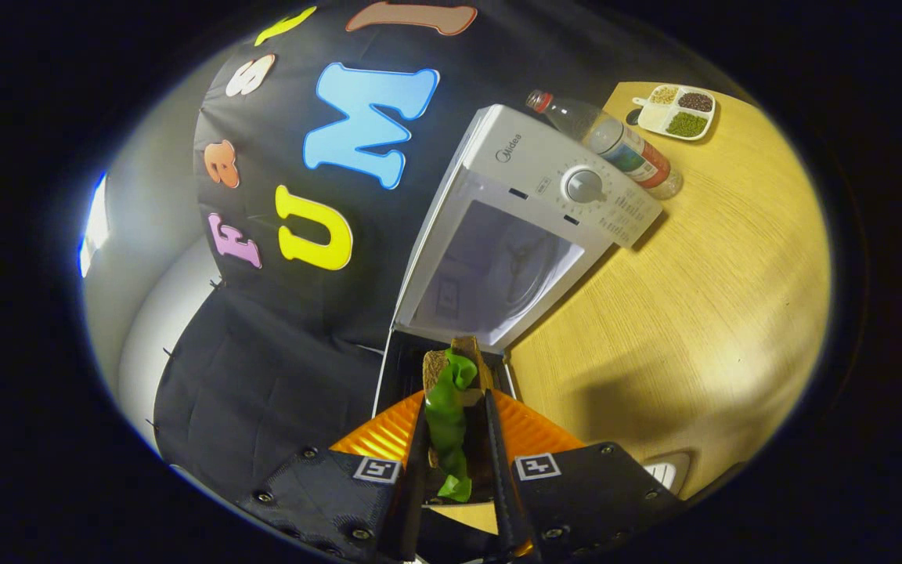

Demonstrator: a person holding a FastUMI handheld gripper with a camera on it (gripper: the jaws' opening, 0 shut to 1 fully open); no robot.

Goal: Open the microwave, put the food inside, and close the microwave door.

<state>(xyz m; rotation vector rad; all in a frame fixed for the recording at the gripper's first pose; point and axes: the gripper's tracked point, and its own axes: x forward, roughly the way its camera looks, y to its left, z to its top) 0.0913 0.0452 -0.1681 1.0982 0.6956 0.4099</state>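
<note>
A white microwave [529, 168] stands on the wooden table [701, 313] with its door [408, 368] swung open. Its pale cavity [498, 270] and the turntable hub inside are in plain sight. My gripper [456, 403] is shut on a sandwich [451, 392], brown bread with a green lettuce leaf hanging out of it. The sandwich sits between my fingers, its far end reaching over the dark inner face of the door, just short of the cavity. An orange ridged plate [533, 431] lies right under my fingers.
A plastic bottle [615, 145] with a red label is beside the microwave's dial [584, 186] end. Beyond it a white divided dish [678, 111] holds beans. A white object [666, 471] pokes out near my fingers' base.
</note>
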